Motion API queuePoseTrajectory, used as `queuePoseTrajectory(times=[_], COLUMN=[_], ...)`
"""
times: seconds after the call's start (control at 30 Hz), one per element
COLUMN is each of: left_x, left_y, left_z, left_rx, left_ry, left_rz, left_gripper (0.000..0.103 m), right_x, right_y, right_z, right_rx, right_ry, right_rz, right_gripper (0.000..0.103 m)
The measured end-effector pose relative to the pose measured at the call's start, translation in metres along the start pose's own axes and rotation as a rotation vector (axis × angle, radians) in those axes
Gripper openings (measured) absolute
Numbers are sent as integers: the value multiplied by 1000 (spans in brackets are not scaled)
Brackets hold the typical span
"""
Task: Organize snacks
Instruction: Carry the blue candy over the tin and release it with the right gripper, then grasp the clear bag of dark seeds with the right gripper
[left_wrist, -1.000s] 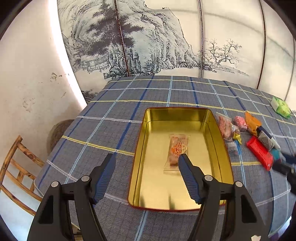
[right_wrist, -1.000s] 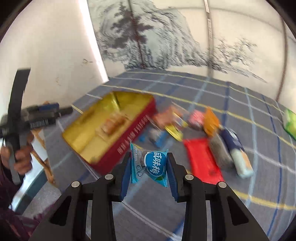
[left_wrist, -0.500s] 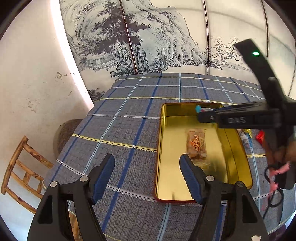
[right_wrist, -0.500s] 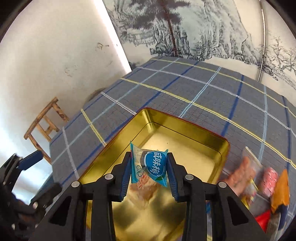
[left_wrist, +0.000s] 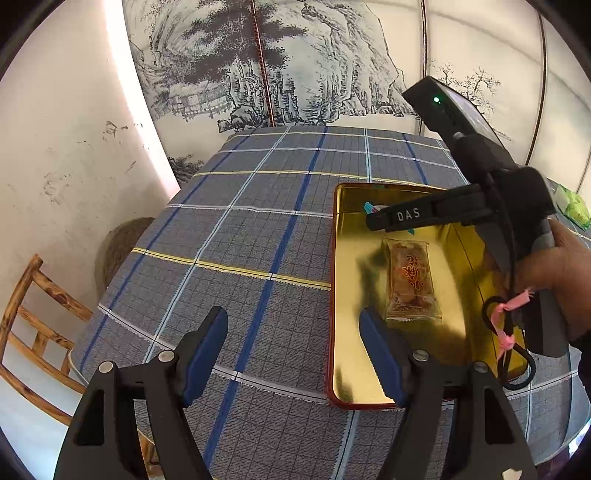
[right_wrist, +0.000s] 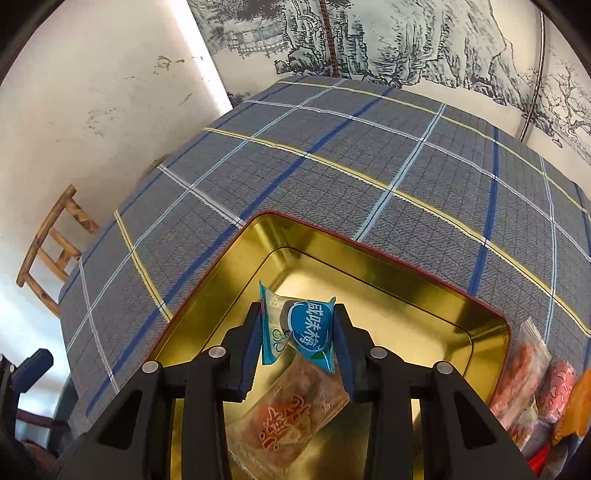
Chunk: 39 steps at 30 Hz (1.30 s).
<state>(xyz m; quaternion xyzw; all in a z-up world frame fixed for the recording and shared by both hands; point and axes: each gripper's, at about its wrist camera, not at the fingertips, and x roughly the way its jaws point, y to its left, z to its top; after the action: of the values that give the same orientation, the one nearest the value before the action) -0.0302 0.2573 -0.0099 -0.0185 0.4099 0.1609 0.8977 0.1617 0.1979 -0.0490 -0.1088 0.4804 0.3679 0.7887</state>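
Right wrist view: the right claw (right_wrist: 297, 332) is clamped on a blue sachet (right_wrist: 301, 328), both pads pressing its sides, and it hangs over the gold tin (right_wrist: 369, 269) with the sachet clear of the tin's floor. Under it, flat on that floor, lies a clear-wrapped pastry (right_wrist: 288, 417) with red lettering. The tin sits on a grey plaid cloth (right_wrist: 332, 158) covering the worktop, and just beside its right wall a heap of loose snacks (right_wrist: 532, 384) (pink, orange and red wrappers, cut off by the frame edge) rests on the cloth. At the far left a wooden chair (right_wrist: 51, 251) stands against the white wall. From the left wrist view, the left claw (left_wrist: 293, 356) stands open with nothing between its pads; its right finger (left_wrist: 380, 354) is over the tin's near left part, its left finger over bare cloth. The same pastry (left_wrist: 410, 280) lies lengthwise in the tin (left_wrist: 334, 295), apart from the walls. The right claw (left_wrist: 384, 216) reaches in from the right above the tin's far end, a hand (left_wrist: 565, 269) gripping its handle, and only a sliver of the blue sachet (left_wrist: 369, 207) shows past its finger. A green packet (left_wrist: 574, 208) lies on the cloth at the right edge, well apart from the tin.
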Motion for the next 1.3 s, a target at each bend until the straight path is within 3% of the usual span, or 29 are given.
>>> queuePoseTrajectory(times=[0.1,0.3,0.43,0.53,0.7,0.83,0.97,1.07,1.13,1.3], left_x=[2,2,-5,-12,-28,-42,-54,-61,-66,-72], left_y=[0,0,0,-5,-25,-49,-83,-106,-121,-156], left_z=[-1,-4,-6,-7,-6,-7,-9,-11,-13,-15], left_rx=[-2,-2,-5,8,53,95,161,199,228,291], left_ry=[6,15,3,-17,-43,-63,-78,-76,-78,-74], left_rz=[-4,-11,-25,-32,-67,-124,-168,-212,-232,-260], left_gripper=[70,70,71,72,74,77,79,79,80,84], right_x=[4,-4,-38,-77,-134,-168,-198,-210,-214,-207], right_y=[1,-4,-11,-17,-42,-92,-154,-191,-206,-192], right_z=[3,3,-12,-45,-124,-191,-227,-231,-231,-216], right_rx=[-2,34,73,73,49,88,197,237,256,137], right_ry=[1,-54,-149,-234,-318,-289,-278,-268,-272,-288], right_rz=[-24,13,57,95,-12,-152,-253,-277,-233,-156], right_gripper=[41,42,42,42,45,46,46,46,46,46])
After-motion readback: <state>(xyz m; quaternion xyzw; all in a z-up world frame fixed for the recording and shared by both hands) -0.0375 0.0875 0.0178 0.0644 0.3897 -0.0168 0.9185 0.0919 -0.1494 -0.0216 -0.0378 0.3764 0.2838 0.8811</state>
